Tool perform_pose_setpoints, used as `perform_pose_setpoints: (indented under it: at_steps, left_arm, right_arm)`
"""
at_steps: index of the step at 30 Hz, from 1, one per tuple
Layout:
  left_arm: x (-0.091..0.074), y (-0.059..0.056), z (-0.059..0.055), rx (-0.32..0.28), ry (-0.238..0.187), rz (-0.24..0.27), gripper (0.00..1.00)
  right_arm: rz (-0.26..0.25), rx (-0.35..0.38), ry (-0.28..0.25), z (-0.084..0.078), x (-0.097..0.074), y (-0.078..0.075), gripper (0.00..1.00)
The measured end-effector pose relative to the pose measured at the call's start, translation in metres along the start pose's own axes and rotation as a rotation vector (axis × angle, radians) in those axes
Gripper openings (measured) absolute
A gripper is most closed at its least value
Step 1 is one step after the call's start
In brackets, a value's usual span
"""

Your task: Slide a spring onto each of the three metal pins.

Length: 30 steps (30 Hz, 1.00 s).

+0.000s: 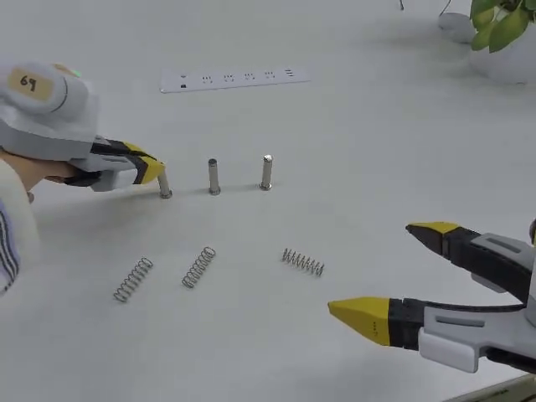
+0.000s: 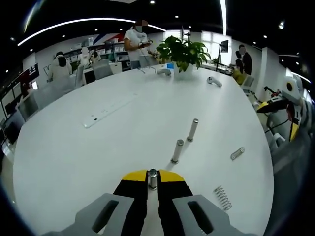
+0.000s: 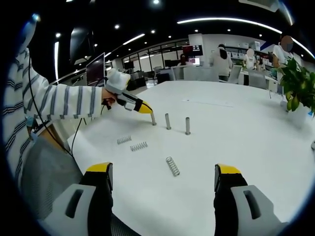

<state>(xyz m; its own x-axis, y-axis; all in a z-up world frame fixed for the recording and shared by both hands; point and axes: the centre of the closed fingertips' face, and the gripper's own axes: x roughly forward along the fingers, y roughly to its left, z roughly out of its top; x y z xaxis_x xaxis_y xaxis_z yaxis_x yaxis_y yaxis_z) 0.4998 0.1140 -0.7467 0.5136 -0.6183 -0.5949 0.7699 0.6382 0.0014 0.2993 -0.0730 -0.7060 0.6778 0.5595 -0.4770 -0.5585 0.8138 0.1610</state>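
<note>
Three metal pins stand upright in a row on the white table: left pin [image 1: 165, 185], middle pin [image 1: 213, 176], right pin [image 1: 266, 172]. My left gripper [image 1: 156, 170] comes in from the left and is shut on the left pin [image 2: 153, 178], which sits between its yellow tips [image 2: 153, 173]. Three springs lie flat in front of the pins: one at the left [image 1: 133, 279], one in the middle [image 1: 198, 267], one at the right [image 1: 302, 262]. My right gripper [image 1: 385, 272] hovers open at the lower right, and the right spring [image 3: 172, 165] lies ahead between its jaws [image 3: 163, 169].
A white power strip [image 1: 234, 79] lies flat behind the pins. A potted plant [image 1: 498, 25] stands at the far right corner. A person's striped sleeve [image 3: 64, 101] reaches in from the left. Other people and desks are far behind the table.
</note>
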Motion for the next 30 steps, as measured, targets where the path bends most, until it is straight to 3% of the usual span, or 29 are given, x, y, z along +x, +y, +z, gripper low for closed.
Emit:
perform_pose_setpoints:
  at_steps: [18,30]
  left_arm:
    - [0.0022,0.0003,0.0000,-0.067,-0.005,0.009,0.00]
    - [0.0020,-0.0016,-0.0026,-0.062,-0.001,0.005,0.01]
  right_arm:
    - [0.002,0.008,0.007,-0.0023,-0.0008,-0.0017,0.84]
    - [0.003,0.000,0.004,-0.0027,-0.0005,-0.0011,0.85]
